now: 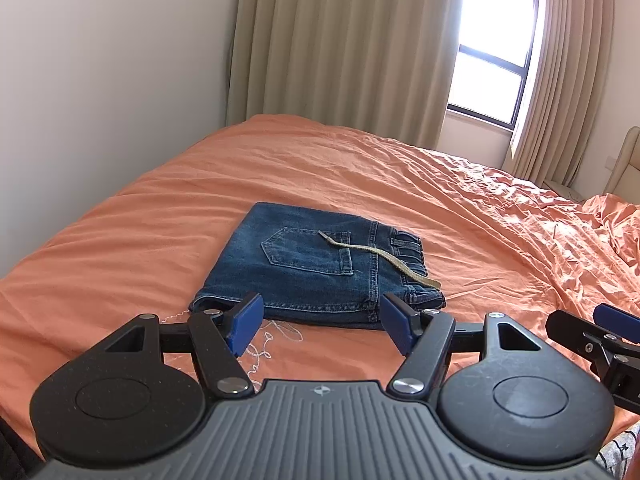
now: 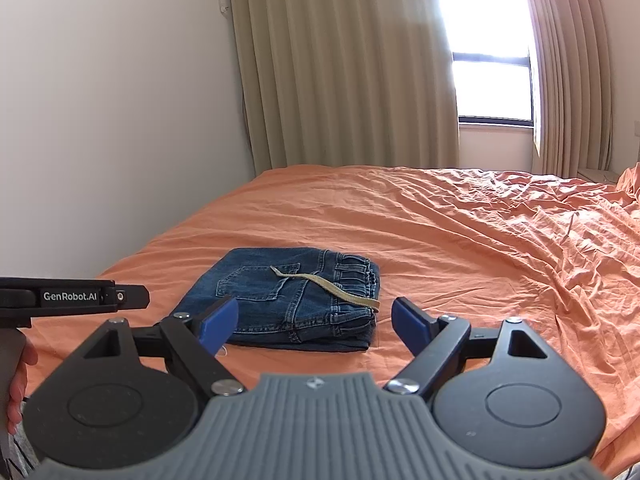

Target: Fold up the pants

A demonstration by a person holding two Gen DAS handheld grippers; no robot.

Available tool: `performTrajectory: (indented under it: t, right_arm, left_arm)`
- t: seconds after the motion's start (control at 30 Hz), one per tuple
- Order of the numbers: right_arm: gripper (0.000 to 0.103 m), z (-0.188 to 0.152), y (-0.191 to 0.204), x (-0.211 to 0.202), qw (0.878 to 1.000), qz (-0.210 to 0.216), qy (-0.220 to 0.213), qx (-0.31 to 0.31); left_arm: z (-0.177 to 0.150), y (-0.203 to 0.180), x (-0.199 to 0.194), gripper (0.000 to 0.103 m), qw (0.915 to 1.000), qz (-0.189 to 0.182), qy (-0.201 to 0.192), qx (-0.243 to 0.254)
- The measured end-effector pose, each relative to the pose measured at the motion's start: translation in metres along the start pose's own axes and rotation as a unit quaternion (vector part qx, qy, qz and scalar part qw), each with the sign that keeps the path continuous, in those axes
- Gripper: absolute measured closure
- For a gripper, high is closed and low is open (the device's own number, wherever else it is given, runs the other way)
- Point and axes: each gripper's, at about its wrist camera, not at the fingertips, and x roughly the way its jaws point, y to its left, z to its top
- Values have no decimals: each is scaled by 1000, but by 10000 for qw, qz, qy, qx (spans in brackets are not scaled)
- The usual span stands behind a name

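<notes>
On the bed, left wrist view:
Pants: the jeans (image 1: 320, 268) are seen folded into a compact stack, lying near the left edge of the orange bed cover (image 1: 460, 208), back pocket uppermost.
Drawstring: a beige cord (image 1: 380, 260) is draped loose across the top layer, its end trailing past the waistband towards the right.
Left gripper: the left gripper (image 1: 322, 328) is held apart from the denim, just short of the stack's near edge; its blue pads (image 1: 246, 326) are spread wide and nothing is clasped between them.
Right gripper: only its tip (image 1: 600, 332) is caught at the right margin; its jaw state cannot be told from here.

On the bed, right wrist view:
Pants: the same stack (image 2: 288, 304) is shown towards the bed's left edge, waistband on the right side, layers squared at the near edge.
Right gripper: the right gripper (image 2: 312, 326) is poised near the stack without contact, jaws parted wide and empty.
Left gripper: its side (image 2: 80, 298) is seen at the left margin, with a hand (image 2: 18, 384) below it.

Step in hand: the folding is judged essentially finished.
Next move: little is called for beyond tucking the loose cord, if wanted.
Containers: none are seen; nothing is held in anything.
</notes>
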Motion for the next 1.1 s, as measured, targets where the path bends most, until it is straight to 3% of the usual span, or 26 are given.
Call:
performTrajectory:
  t: [1.1]
  right_arm:
    - [23,-1,-4,-3,9999,44,-63,83]
  left_arm:
    - [-1,-6,3,25,9999,-35,33,89]
